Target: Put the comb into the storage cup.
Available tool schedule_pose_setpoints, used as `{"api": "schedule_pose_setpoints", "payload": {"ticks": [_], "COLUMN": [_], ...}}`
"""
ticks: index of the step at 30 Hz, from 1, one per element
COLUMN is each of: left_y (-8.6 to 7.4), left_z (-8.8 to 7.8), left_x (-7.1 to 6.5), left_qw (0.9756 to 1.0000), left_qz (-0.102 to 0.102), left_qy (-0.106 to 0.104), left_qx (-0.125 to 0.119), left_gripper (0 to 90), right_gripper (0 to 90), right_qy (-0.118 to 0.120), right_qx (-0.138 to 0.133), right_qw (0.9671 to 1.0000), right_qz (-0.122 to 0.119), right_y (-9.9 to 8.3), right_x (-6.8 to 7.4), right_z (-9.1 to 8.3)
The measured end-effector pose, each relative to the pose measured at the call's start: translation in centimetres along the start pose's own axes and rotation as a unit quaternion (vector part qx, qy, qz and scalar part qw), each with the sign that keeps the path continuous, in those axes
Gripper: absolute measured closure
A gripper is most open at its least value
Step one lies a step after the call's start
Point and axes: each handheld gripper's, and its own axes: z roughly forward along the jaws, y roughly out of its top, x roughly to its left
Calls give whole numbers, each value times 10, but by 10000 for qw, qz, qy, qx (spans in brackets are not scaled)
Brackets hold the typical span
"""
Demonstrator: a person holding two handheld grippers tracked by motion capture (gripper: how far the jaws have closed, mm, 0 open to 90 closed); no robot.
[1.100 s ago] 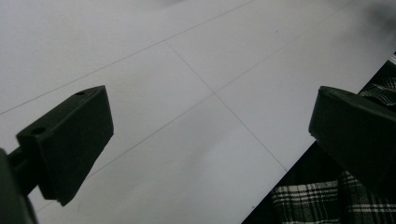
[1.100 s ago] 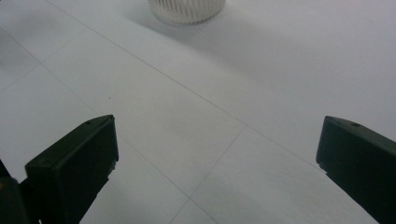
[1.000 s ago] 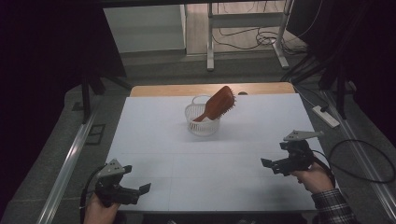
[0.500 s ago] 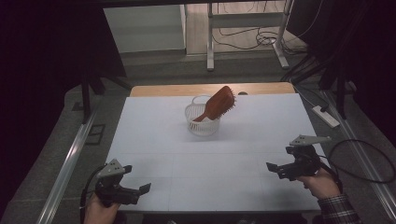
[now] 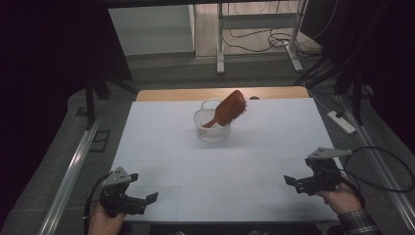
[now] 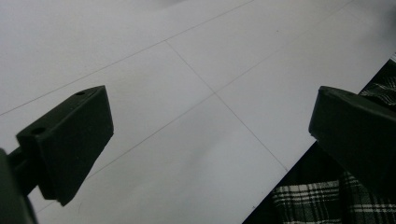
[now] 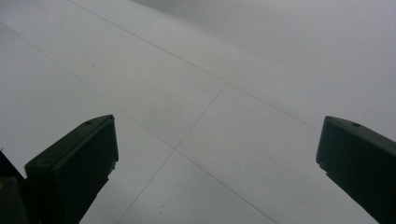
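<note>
High view shows a white table (image 5: 220,176) with a wooden strip along its far edge, and on it, toward twelve o'clock from the centre, a small white slotted basket (image 5: 212,127). A reddish-brown wooden hairbrush (image 5: 229,108) stands in the basket handle down, leaning so that its oval paddle head rises past the rim toward one o'clock, bristles facing away to the right. The handle end rests inside the basket; the head hangs free above the rim.

Well apart from the basket, at about seven o'clock near the table's near-left corner, the left gripper (image 5: 149,198) is held low in a hand (image 5: 103,220), its black jaws pointing to three o'clock, the grey three-cornered plate on top. At about four o'clock, near the right edge, the right gripper (image 5: 288,180) sits in the other hand (image 5: 342,199), its jaws pointing to nine o'clock; a plaid cuff (image 5: 359,223) shows at the wrist and a black cable loops off to the right.

Left gripper view has its jaws spread wide with bare white table between them and plaid cloth (image 6: 322,205) past the table edge at five o'clock. Right gripper view likewise has its jaws wide apart over bare table, holding nothing.
</note>
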Motion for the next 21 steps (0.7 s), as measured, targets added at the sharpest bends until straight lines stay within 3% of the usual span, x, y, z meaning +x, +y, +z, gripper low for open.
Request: {"api": "schedule_pose_setpoints", "payload": {"ticks": [21], "left_y": [0], "left_z": [0], "left_x": [1], "left_qw": [10000], "left_qz": [-21], "left_qy": [3], "left_qx": [-29], "left_gripper": [6], "right_gripper": [0], "right_qy": [-192], "right_qx": [-62], "right_qw": [9996], "right_qz": [212], "right_y": [-21], "right_x": [-6], "right_z": [-18]}}
